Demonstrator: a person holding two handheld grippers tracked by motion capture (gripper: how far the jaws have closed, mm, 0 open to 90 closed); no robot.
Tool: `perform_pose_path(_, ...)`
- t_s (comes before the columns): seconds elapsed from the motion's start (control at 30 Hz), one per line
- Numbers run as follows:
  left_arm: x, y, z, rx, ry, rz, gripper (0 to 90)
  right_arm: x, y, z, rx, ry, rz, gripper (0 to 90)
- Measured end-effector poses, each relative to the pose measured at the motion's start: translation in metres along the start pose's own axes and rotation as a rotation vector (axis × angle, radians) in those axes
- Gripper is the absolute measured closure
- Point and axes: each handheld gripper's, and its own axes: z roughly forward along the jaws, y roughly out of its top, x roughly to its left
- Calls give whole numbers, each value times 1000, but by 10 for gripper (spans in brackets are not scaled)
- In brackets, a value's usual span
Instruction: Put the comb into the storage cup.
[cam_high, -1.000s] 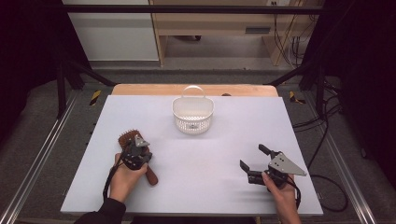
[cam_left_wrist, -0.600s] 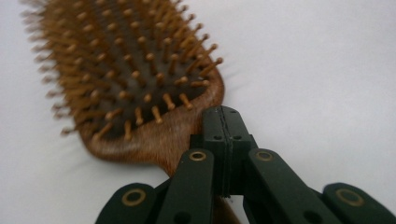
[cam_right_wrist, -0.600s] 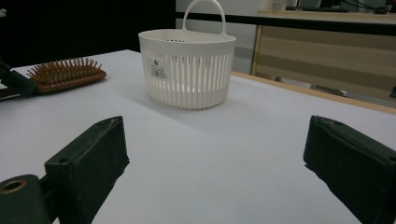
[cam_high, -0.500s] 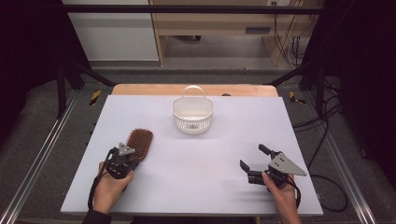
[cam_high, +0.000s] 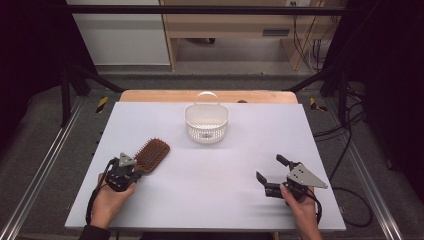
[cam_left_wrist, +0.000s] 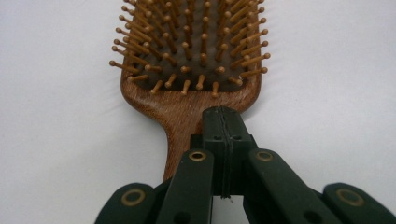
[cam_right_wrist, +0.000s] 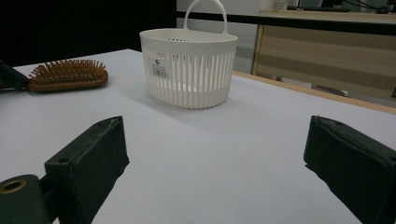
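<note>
The left tongs (cam_high: 131, 168) sit at the near left of the table (cam_high: 220, 200), carried in the person's left hand (cam_high: 107, 200). In the left gripper view their two black jaws are pressed together, pad against pad, with nothing between them. The closed tips lie over the neck of a wooden hairbrush (cam_left_wrist: 187, 70), where the handle widens into the head. They seem to rest on the wood or just above it, but the angle does not settle whether they touch. The brush lies flat on the table, bristles up. Its head reaches away from the left tongs, and its handle runs back beneath them toward the hand. In the high view the hairbrush (cam_high: 151, 154) stretches diagonally ahead and to the right of these tongs.

The right tongs (cam_high: 271, 172) are at the near right, well apart from the left ones, held in the right hand (cam_high: 300, 210). Their jaws stand spread wide and grasp nothing; bare table shows between them in the right gripper view.

A white slotted basket (cam_right_wrist: 188, 67) with an upright loop handle stands ahead of the right tongs, a little to their left. It is beyond the brush as seen from the left tongs. The basket (cam_high: 206, 121) keeps well clear of both tongs and of the brush, and its inside looks empty.
</note>
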Motion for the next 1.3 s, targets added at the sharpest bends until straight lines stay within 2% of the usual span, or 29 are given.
perform_pose_path(0.63,6,-2,-1,14,0,10,899,1,0,1,1,6,0,62)
perform_pose_path(0.73,5,-2,-2,21,-2,22,900,0,-1,0,-1,5,1,61)
perform_pose_path(0.87,5,0,-11,10,-3,42,899,0,-1,1,1,1,6,60)
perform_pose_path(1.1,17,6,-30,-3,24,55,899,0,-1,2,6,-2,6,60)
perform_pose_path(1.17,21,7,-33,-10,34,53,820,0,-2,2,7,-3,5,60)
perform_pose_path(1.2,23,8,-34,-16,34,56,820,0,-2,2,7,-3,5,60)
perform_pose_path(1.23,25,9,-35,-25,33,67,688,0,-1,2,7,-2,5,60)
perform_pose_path(1.3,27,11,-36,-27,44,75,557,0,-2,2,8,-1,5,60)
